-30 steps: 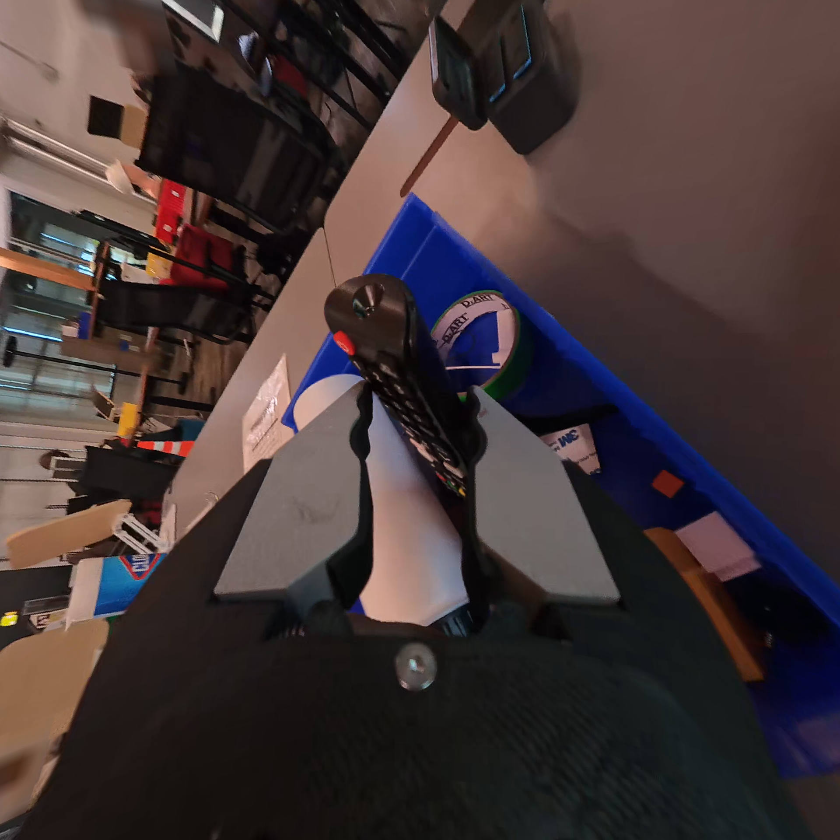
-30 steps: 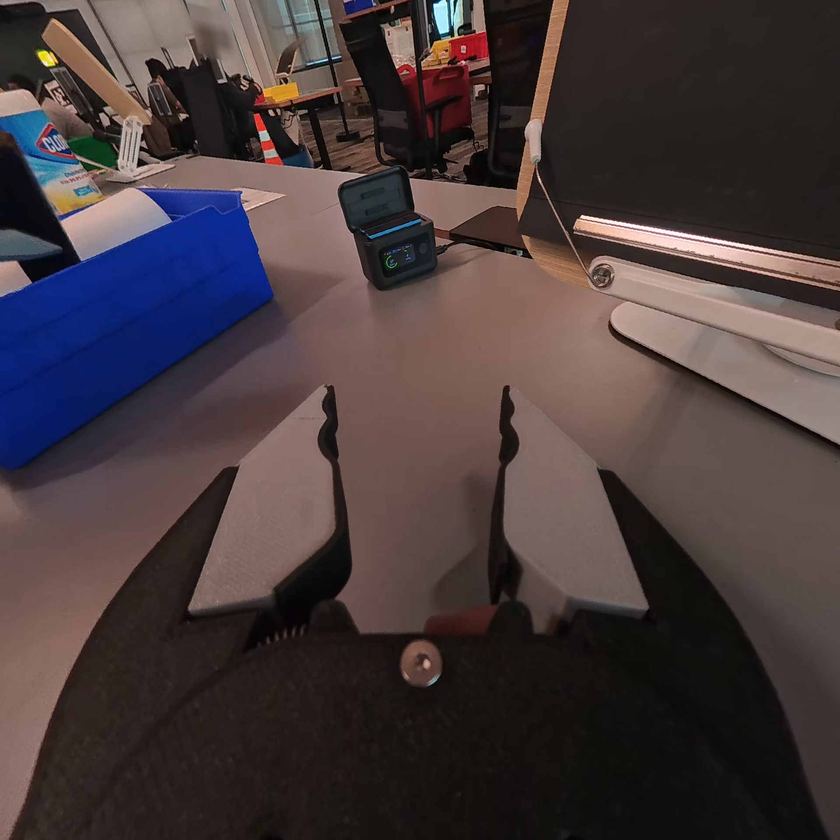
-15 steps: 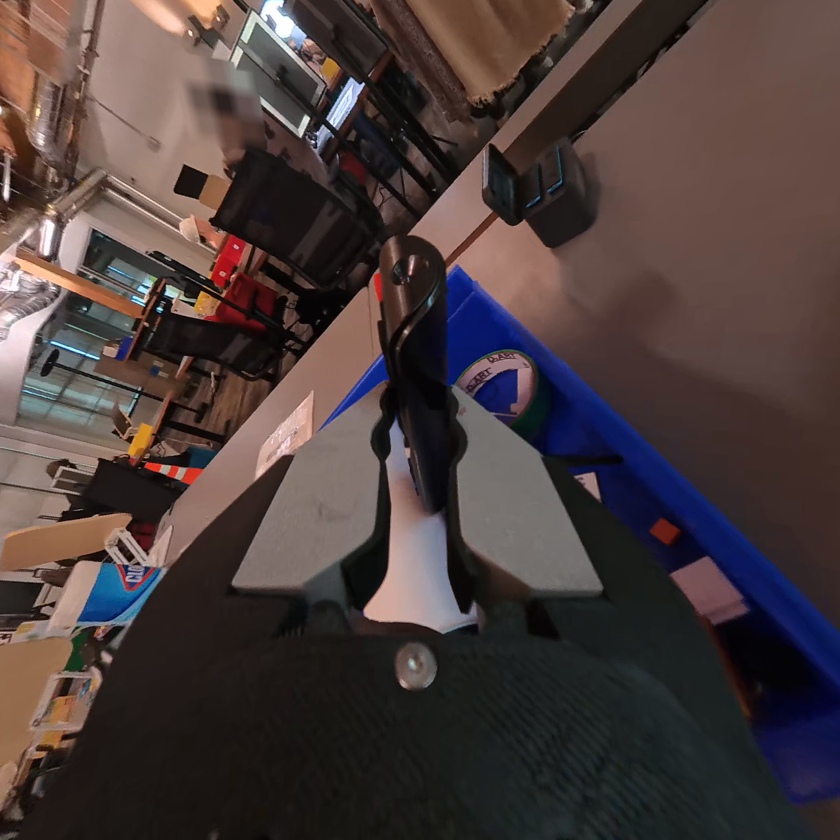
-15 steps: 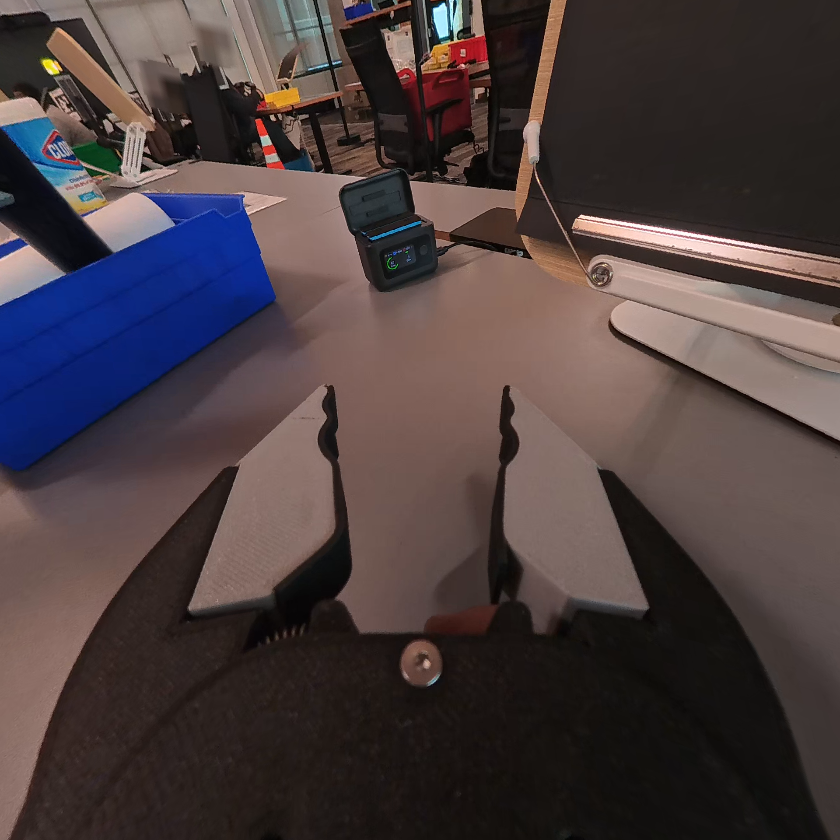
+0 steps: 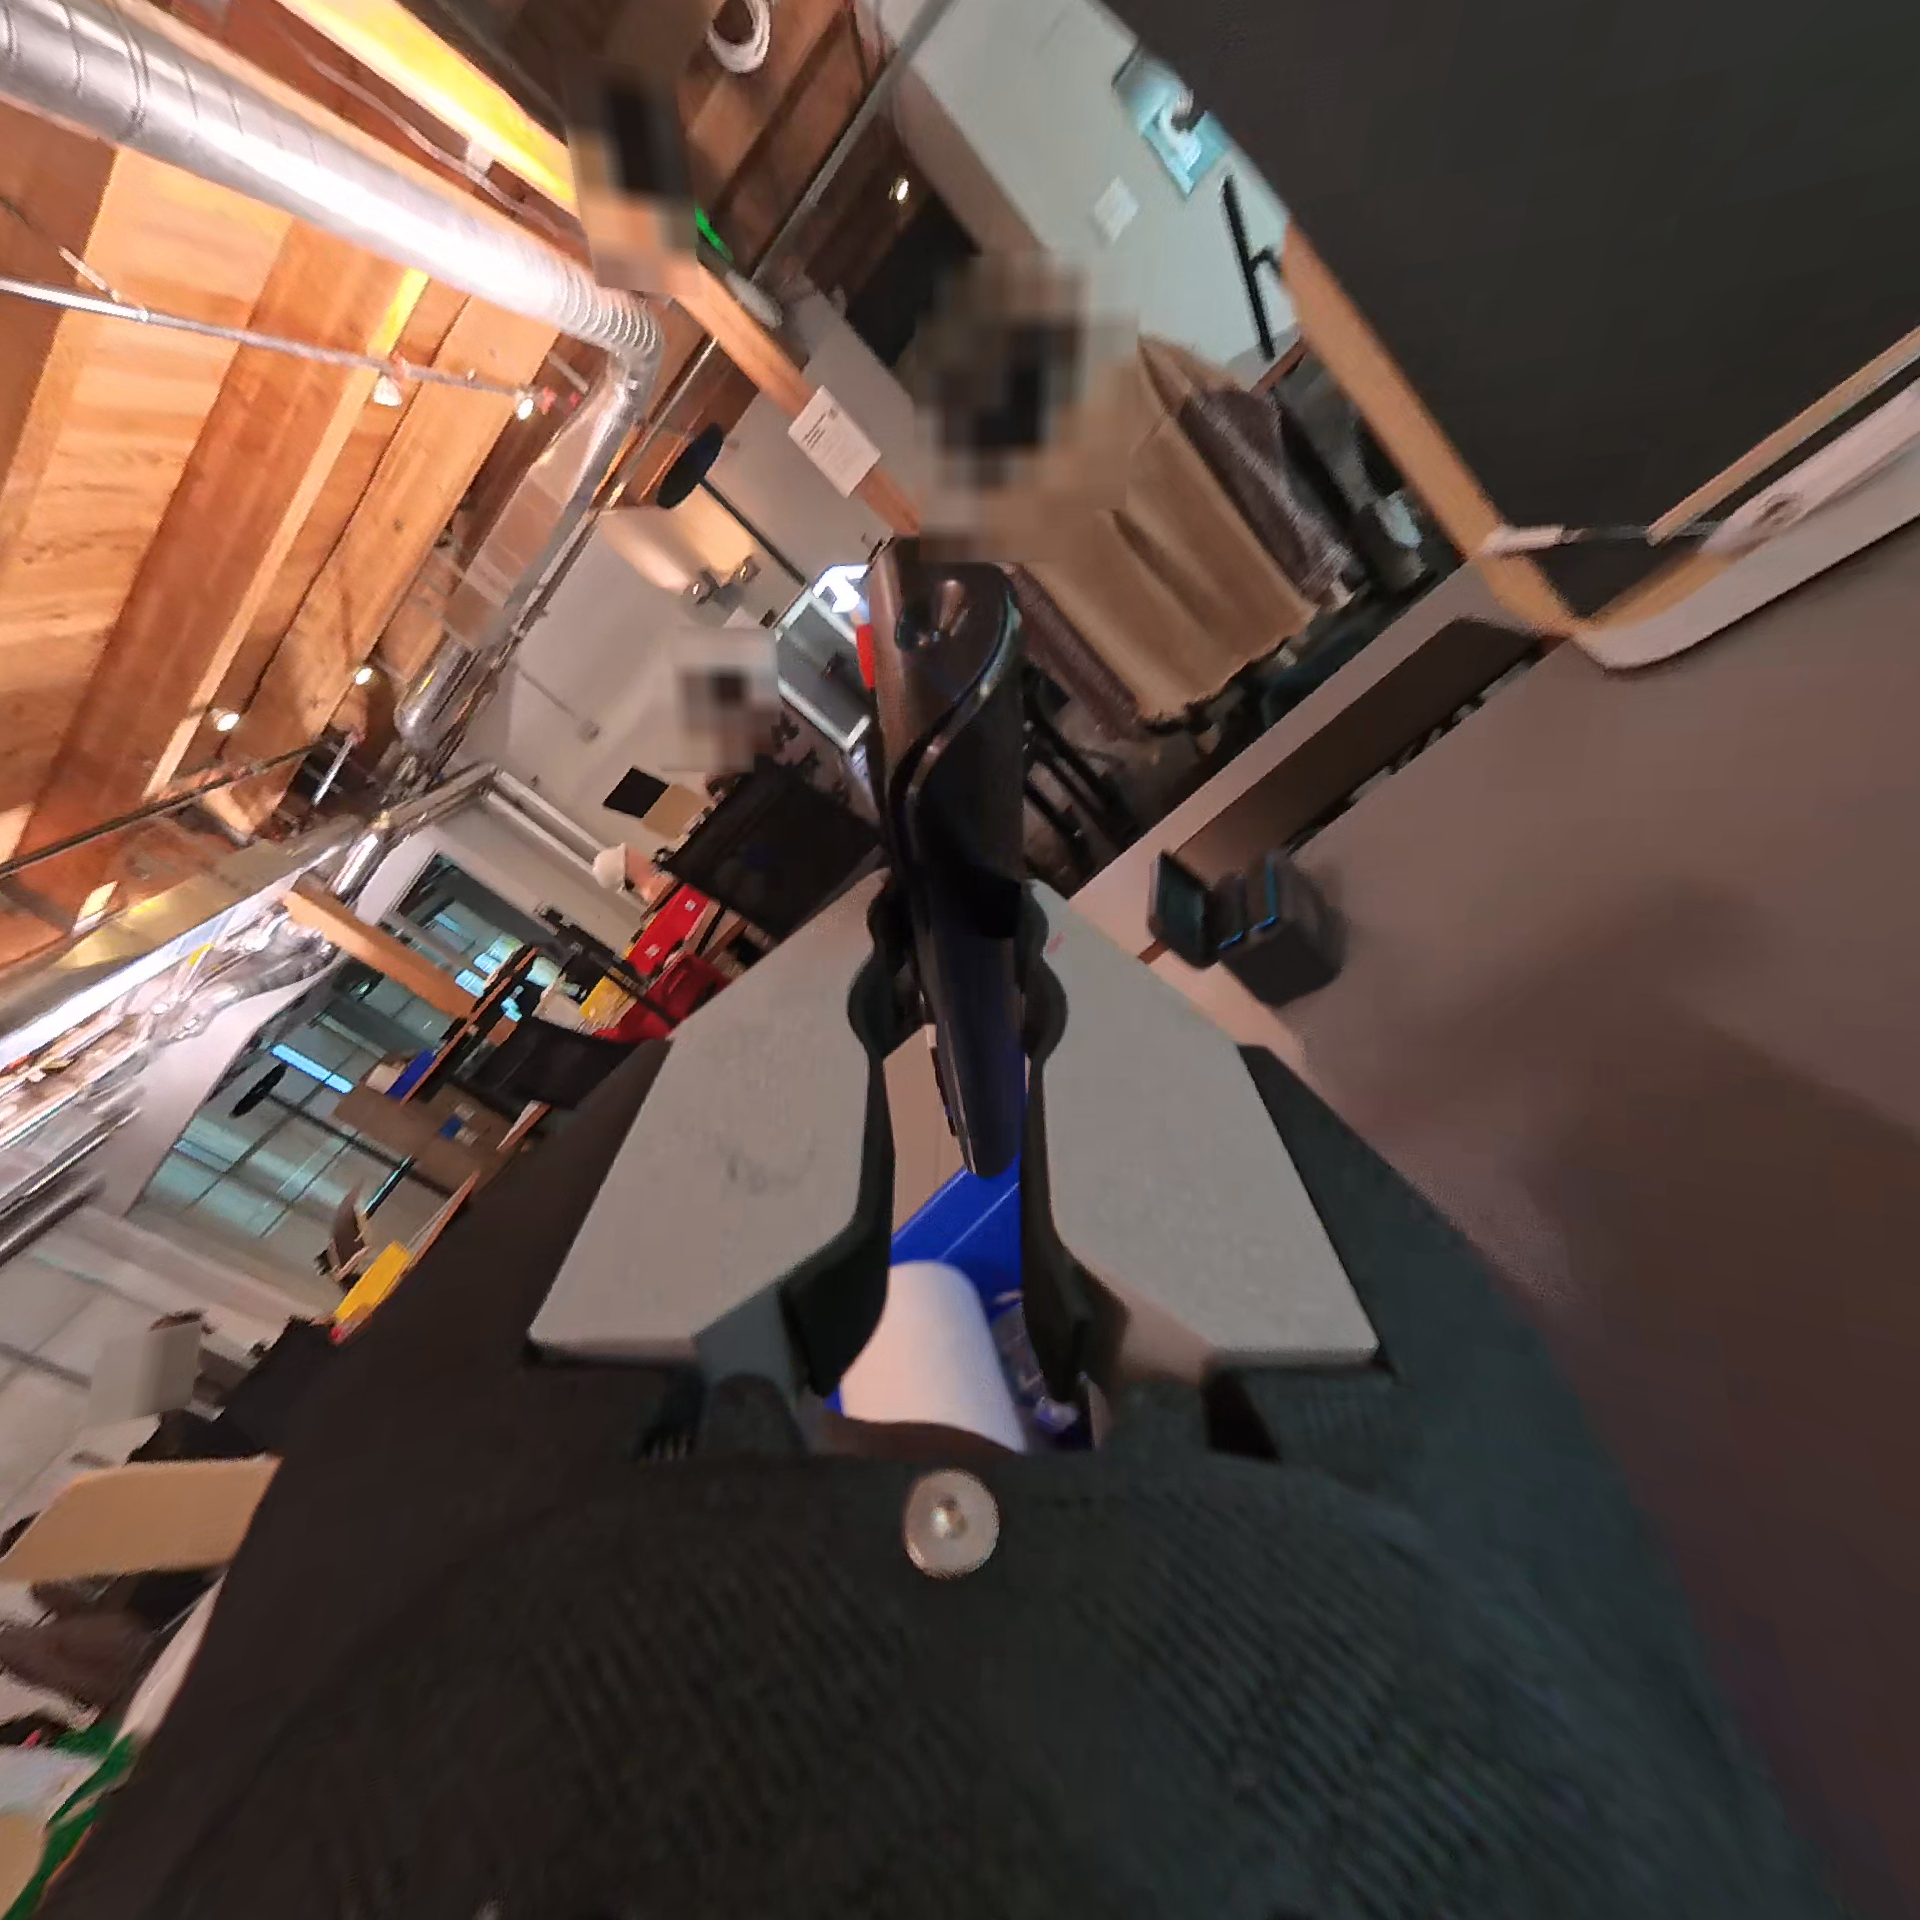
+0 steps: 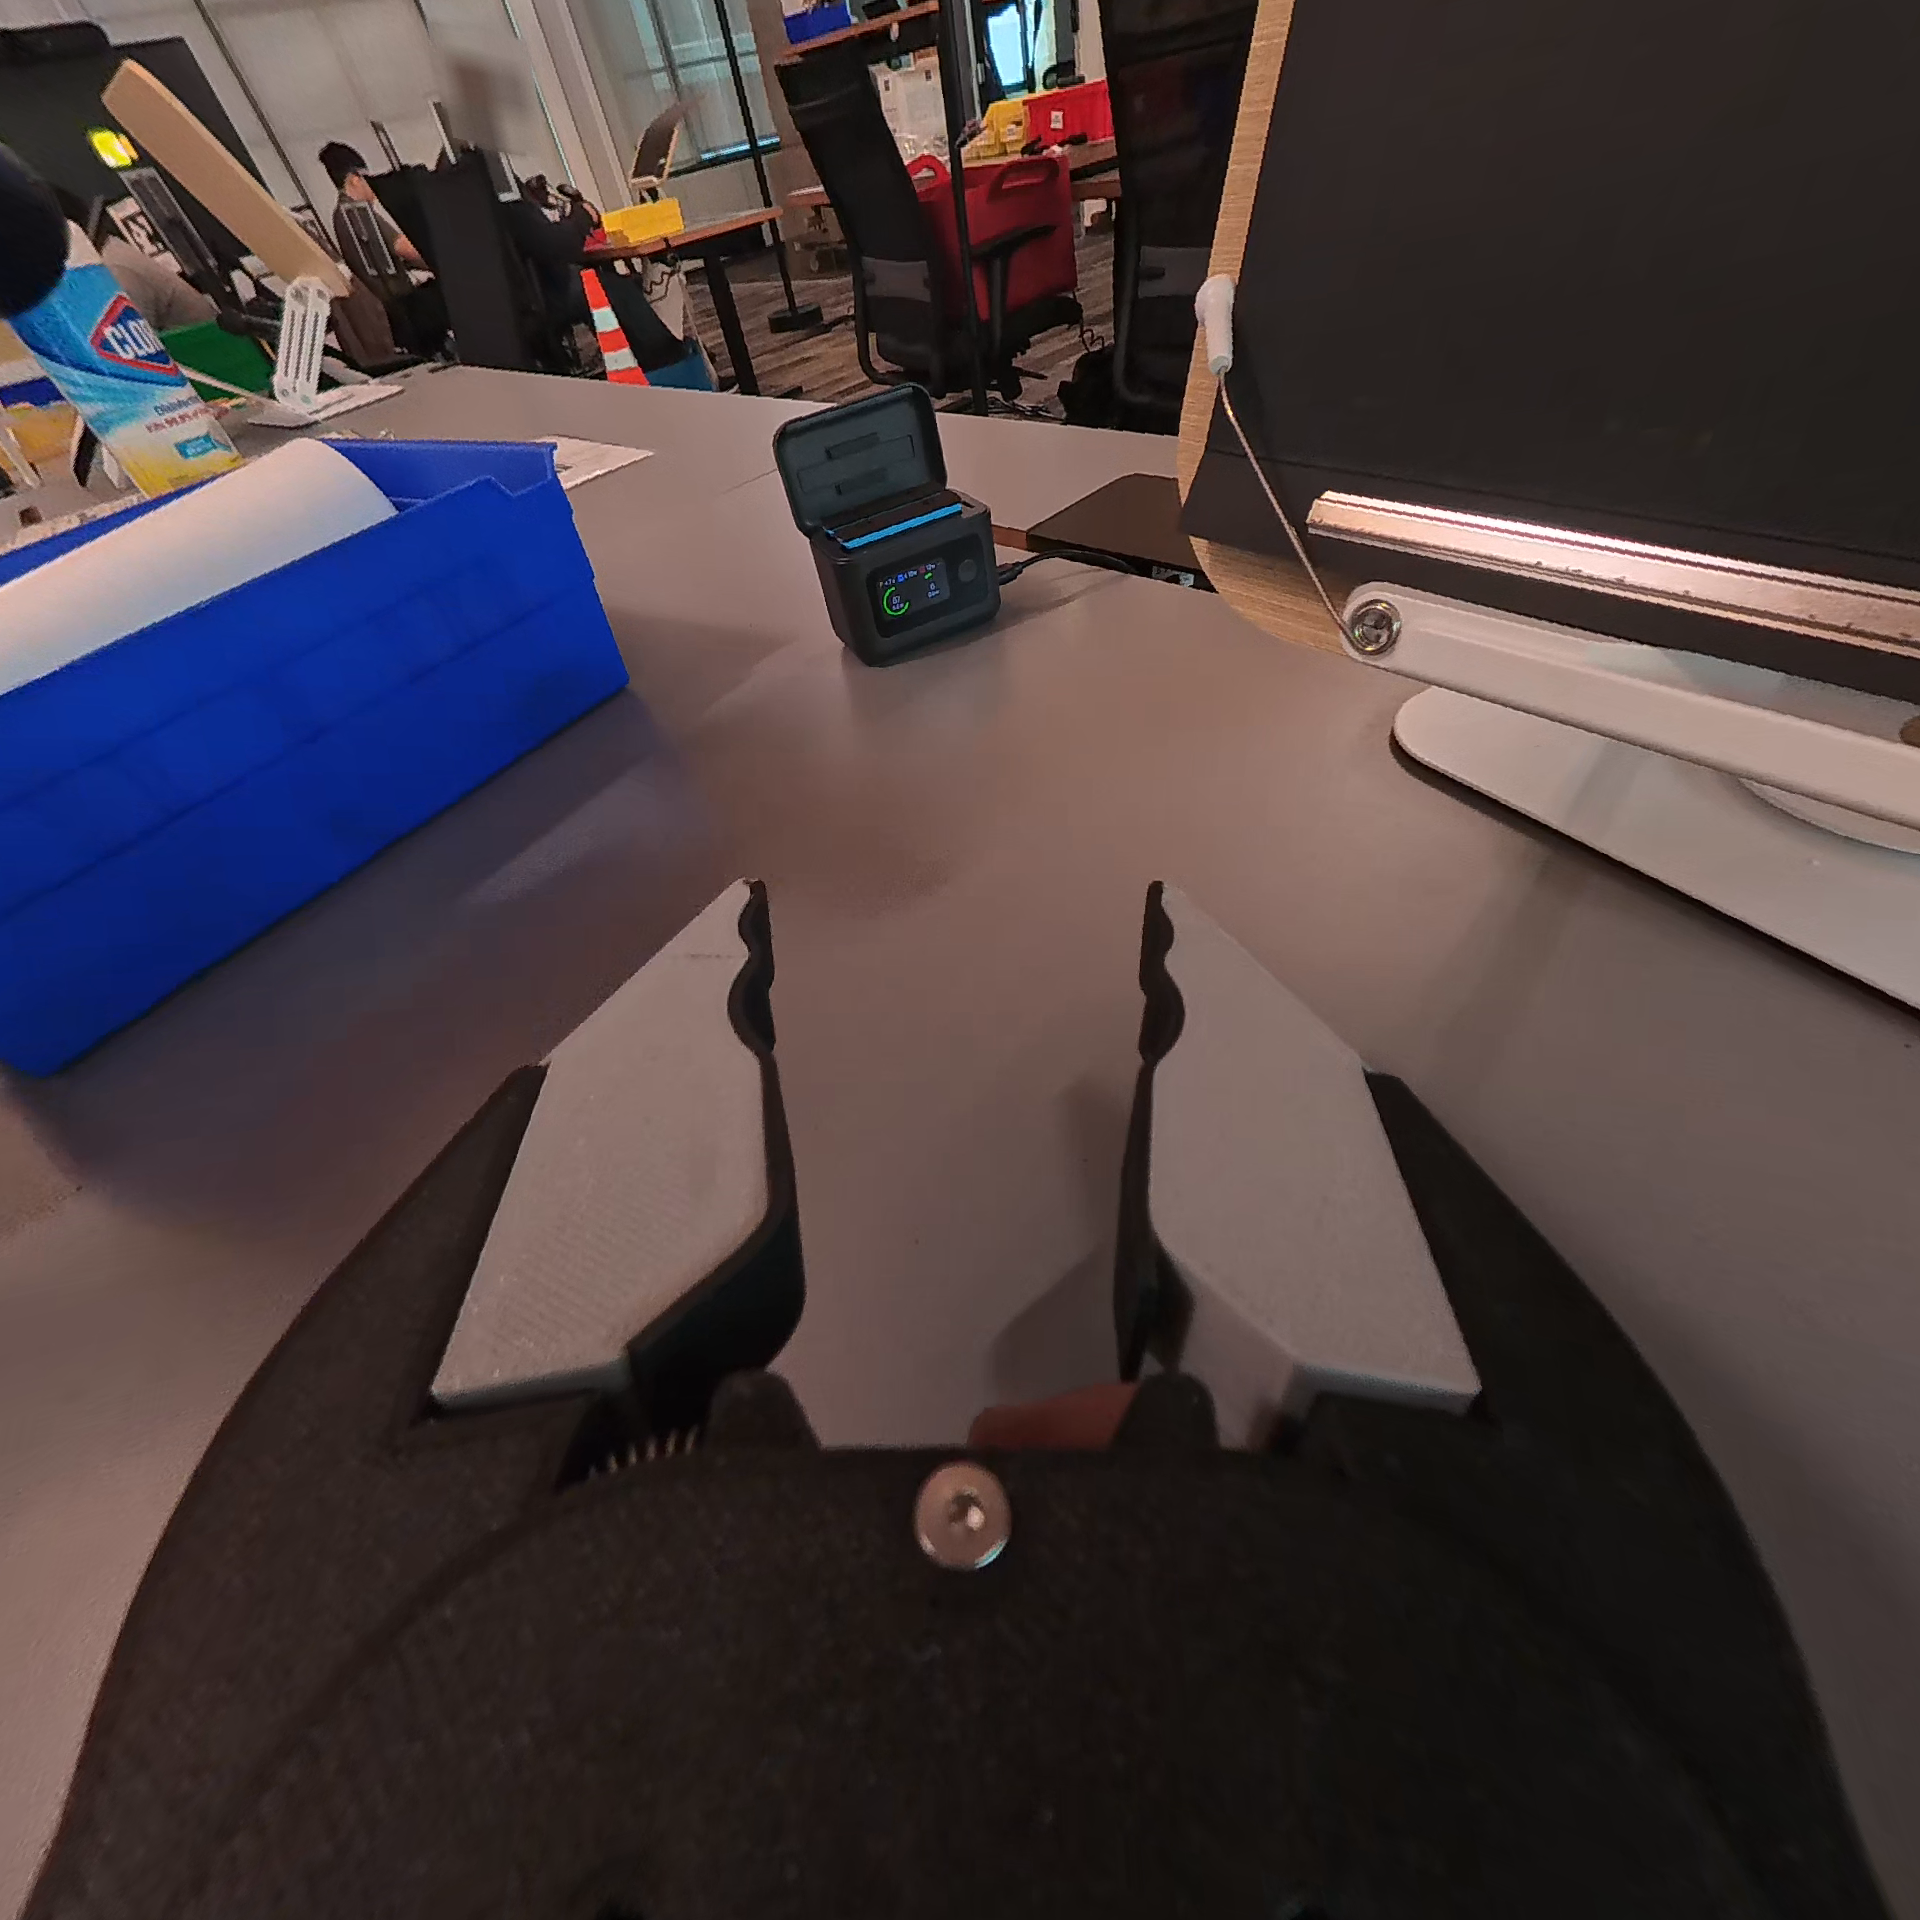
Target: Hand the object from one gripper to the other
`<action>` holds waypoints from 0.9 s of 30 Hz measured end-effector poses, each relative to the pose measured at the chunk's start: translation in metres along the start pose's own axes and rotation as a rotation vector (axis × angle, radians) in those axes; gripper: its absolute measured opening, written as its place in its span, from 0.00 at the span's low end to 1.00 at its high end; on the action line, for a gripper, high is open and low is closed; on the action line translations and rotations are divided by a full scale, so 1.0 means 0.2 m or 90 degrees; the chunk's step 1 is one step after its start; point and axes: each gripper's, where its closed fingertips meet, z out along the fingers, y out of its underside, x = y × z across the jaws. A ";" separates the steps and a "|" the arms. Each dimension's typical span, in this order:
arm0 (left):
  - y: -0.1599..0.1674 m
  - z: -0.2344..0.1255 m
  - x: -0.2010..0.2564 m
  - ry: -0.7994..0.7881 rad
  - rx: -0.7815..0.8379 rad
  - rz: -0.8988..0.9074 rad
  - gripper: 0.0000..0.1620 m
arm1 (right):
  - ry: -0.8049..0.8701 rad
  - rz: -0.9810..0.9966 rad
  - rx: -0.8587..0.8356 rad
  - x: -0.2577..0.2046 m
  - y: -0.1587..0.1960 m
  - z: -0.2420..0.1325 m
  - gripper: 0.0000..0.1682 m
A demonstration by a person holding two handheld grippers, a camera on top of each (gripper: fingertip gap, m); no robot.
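One white roll (image 6: 197, 530) fills blue bin (image 6: 312, 665); left tongs (image 5: 956, 935) pinch remote (image 5: 956, 790), right tongs (image 6: 954, 935) spread.

Grey desk (image 6: 935, 790), office chairs (image 6: 935, 260), windows behind; timber ceiling (image 5: 208, 416), silver duct (image 5: 312, 187).

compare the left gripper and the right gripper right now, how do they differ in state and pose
The left gripper is shut on the black remote control; the right gripper is open with nothing between its fingers. The left gripper is raised and rolled, so the room looks tilted in its view; the right gripper sits level, low over the grey table. Both have the same grey wedge-shaped fingers on a black body.
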 end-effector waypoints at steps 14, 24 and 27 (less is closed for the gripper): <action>-0.35 0.18 0.58 0.153 0.143 -0.105 0.12 | -0.005 -0.006 0.015 -0.01 -0.02 0.00 0.40; -0.29 0.27 0.77 0.229 0.237 -0.244 0.12 | -0.031 -0.020 0.043 -0.05 -0.06 0.00 0.40; -0.26 0.25 0.84 0.300 0.276 -0.300 0.12 | -0.046 -0.030 0.051 -0.08 -0.06 0.00 0.40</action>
